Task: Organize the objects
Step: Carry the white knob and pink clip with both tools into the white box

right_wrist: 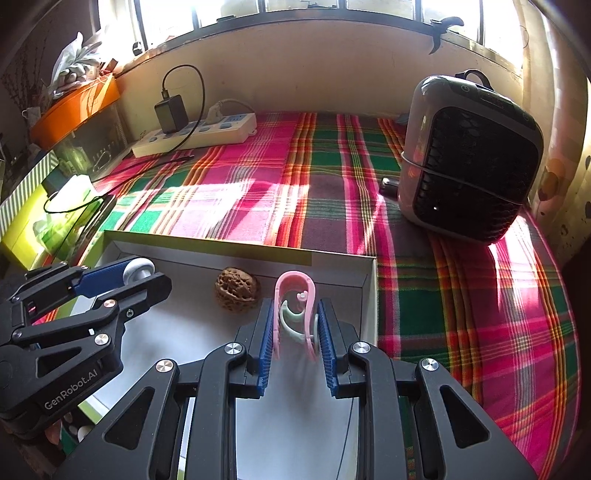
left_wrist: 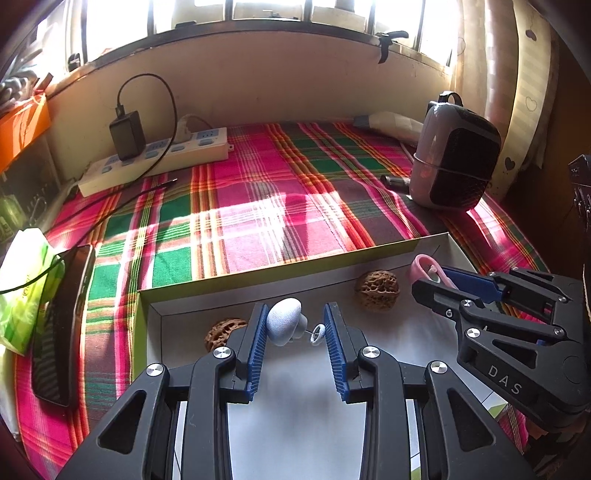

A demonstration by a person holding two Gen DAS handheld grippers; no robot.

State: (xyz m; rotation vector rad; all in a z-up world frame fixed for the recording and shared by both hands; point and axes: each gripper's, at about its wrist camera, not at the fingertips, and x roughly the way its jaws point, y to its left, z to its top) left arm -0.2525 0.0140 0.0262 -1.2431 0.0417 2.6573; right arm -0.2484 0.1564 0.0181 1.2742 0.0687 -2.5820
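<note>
Home room, plaid cloth [left_wrist: 280,177], power strip [left_wrist: 155,158], small heater [right_wrist: 472,162], window sill [left_wrist: 258,33]

Plaid cloth [left_wrist: 258,192]: woven fabric, matt. Shallow box [left_wrist: 280,267]: smooth white cardboard, matt inside. Two walnuts [left_wrist: 377,291]: rough, deeply pitted brown shells. Pale blue piece [left_wrist: 283,320] at the left gripper [left_wrist: 294,332]: finely textured, matt. Pink clip [right_wrist: 295,314] in the right gripper [right_wrist: 295,334]: smooth glossy plastic. Gripper pads [left_wrist: 258,343]: ribbed blue plastic; frames matt black plastic with bright metal screws. Heater [right_wrist: 469,158]: glossy plastic shell.
</note>
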